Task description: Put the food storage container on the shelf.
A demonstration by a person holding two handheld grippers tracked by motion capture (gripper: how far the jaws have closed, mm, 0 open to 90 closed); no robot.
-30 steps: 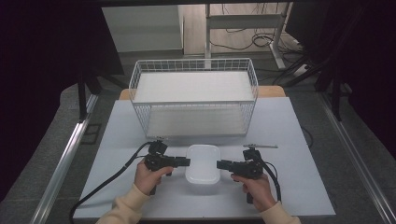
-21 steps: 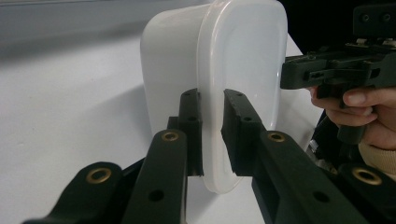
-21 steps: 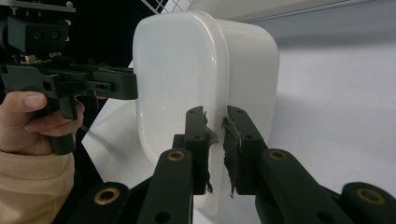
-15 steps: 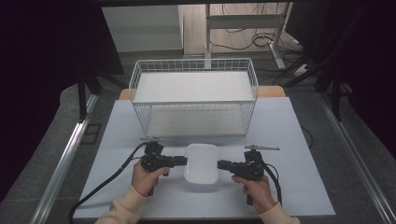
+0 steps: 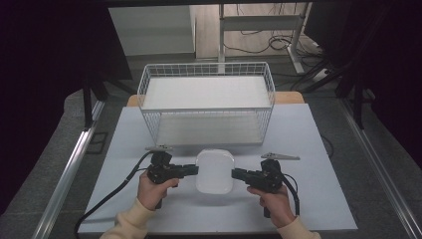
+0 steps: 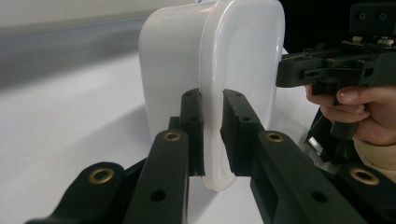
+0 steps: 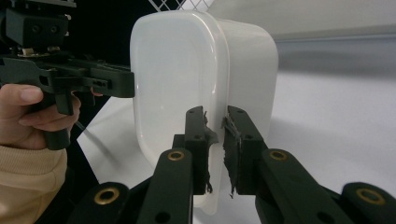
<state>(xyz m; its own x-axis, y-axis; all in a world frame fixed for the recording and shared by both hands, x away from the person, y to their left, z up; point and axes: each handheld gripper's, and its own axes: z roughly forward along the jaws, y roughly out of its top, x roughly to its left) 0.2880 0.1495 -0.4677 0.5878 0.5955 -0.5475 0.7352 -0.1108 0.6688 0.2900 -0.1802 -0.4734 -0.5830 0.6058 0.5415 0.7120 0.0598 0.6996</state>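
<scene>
One white lidded container (image 5: 214, 171) sits near the table's (image 5: 318, 199) front edge, and one wire basket (image 5: 206, 102) stands at its back edge. Two grippers work here (one per hand): the left gripper (image 5: 191, 170) and the right gripper (image 5: 236, 174).

High view: above the table (image 5: 318, 134), facing forward and down.
Gripper views: close, facing inward (opposite sides).
Shared: box (image 5: 214, 171) (image 6: 219, 60) (image 7: 196, 70).

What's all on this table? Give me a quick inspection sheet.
Surface: pale table, bare around the work.
Job's things: white lidded tub between the grippers; wire basket behind it.
Clutter: nothing seen.
Grippers: left gripper and right gripper each shut on the tub's rim, from opposite sides; the left's jaws have just been closing.
Cables: one cable trails from the left gripper; more on the floor behind.
Surroundings: dark floor, metal rails.
</scene>
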